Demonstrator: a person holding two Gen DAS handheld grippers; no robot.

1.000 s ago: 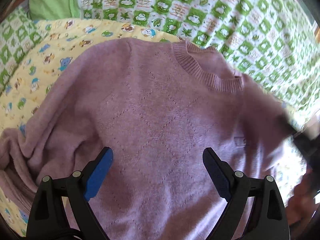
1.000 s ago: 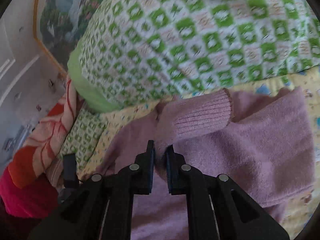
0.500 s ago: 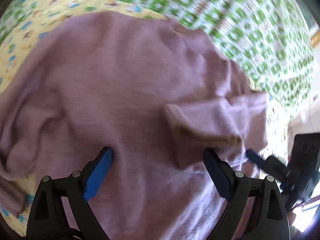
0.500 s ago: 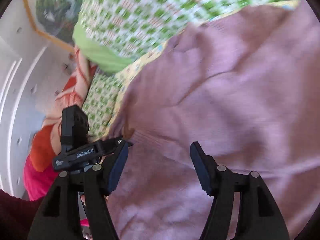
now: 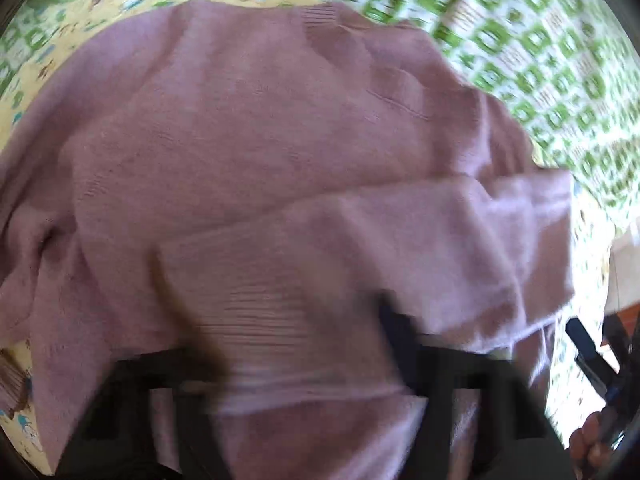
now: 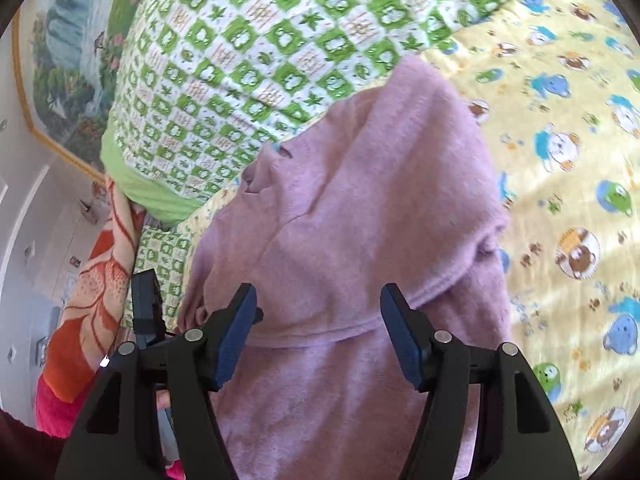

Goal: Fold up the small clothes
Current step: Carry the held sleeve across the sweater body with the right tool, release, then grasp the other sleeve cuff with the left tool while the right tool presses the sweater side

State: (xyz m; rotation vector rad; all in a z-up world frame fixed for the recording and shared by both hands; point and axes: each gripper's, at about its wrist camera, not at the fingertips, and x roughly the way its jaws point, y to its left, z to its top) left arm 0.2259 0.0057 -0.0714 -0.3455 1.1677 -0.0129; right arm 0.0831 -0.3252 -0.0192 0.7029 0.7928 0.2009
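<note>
Mauve knit sweater [image 6: 352,216] lies on the bed straight ahead of my right hand-held gripper [image 6: 318,332], jaws spread wide, empty. Its folded sleeve [image 5: 360,248] runs crosswise over my left hand-held gripper [image 5: 304,344]; too blurred to judge.

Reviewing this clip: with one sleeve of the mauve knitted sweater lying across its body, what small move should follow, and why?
Probably bring the left gripper to the other sleeve, bunched at the far left, and fold it inward. The mauve knitted sweater on the yellow cartoon-print blanket has one ribbed-cuff sleeve laid across its body. The right gripper hovers open, holding nothing. The left view is blurred, so its jaw state is unclear.
</note>
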